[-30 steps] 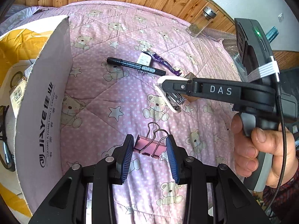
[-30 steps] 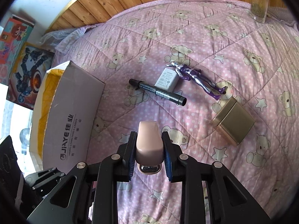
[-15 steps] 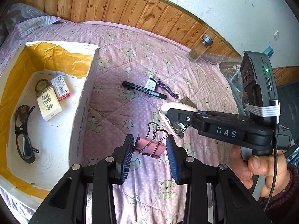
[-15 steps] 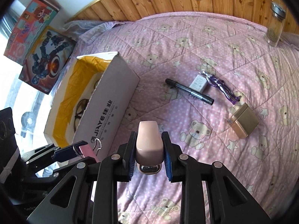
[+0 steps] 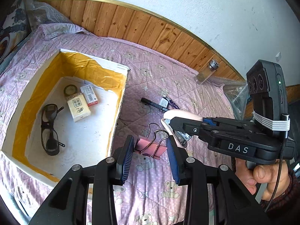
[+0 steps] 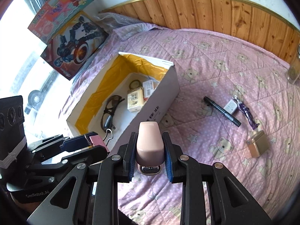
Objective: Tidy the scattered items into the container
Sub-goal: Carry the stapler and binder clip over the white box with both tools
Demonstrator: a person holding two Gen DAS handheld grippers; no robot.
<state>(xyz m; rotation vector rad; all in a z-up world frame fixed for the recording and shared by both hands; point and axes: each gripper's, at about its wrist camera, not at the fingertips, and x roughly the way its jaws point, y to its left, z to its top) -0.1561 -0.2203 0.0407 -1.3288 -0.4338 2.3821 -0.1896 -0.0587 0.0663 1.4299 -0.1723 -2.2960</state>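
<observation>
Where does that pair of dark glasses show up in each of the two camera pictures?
Left wrist view: glasses lie left of centre, on the floor of the box.
Right wrist view: glasses sit left of centre in the box.
Shared landmark: black marker on the quilt.

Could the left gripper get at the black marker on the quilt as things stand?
Probably not yet. The left gripper is shut on the pink binder clip, so its jaws are occupied. The black marker lies in the open on the quilt, so the way looks free once the clip is dropped.
</observation>
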